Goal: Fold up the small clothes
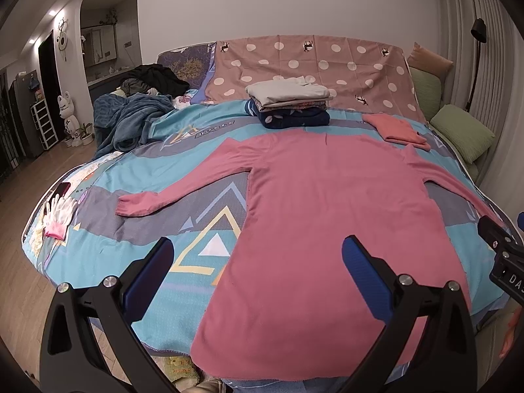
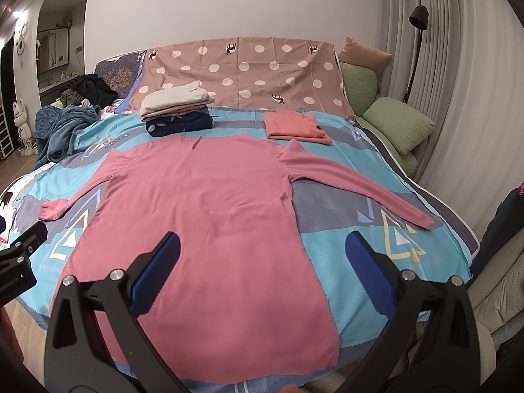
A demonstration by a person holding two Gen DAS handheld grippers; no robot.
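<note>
Left tongs (image 1: 257, 275): blue pads spread wide apart, nothing between them, hovering over the near hem of the pink long-sleeved top (image 1: 327, 222).

Right tongs (image 2: 262, 271): likewise wide apart and empty, over the same hem toward its other side; I see their black body at the far right edge of the left view.

Pink long-sleeved top: lies flat on the patterned bedspread (image 1: 183, 163), directly ahead of both tongs, neckline away from me, both sleeves stretched outward, hem at the near bed edge.

Folded coral garment (image 2: 294, 126): beyond the top's right shoulder, ahead of my right tongs, apart from the top.

Stack of folded clothes (image 1: 288, 104): beyond the neckline, pale piece uppermost, dark blue at bottom.

White gloves (image 1: 60, 214): far left of the left tongs, at the bed edge.

Green pillows (image 2: 398, 124): far right, by the curtain.

Blue blanket (image 1: 131, 121): heaped, far left.
</note>
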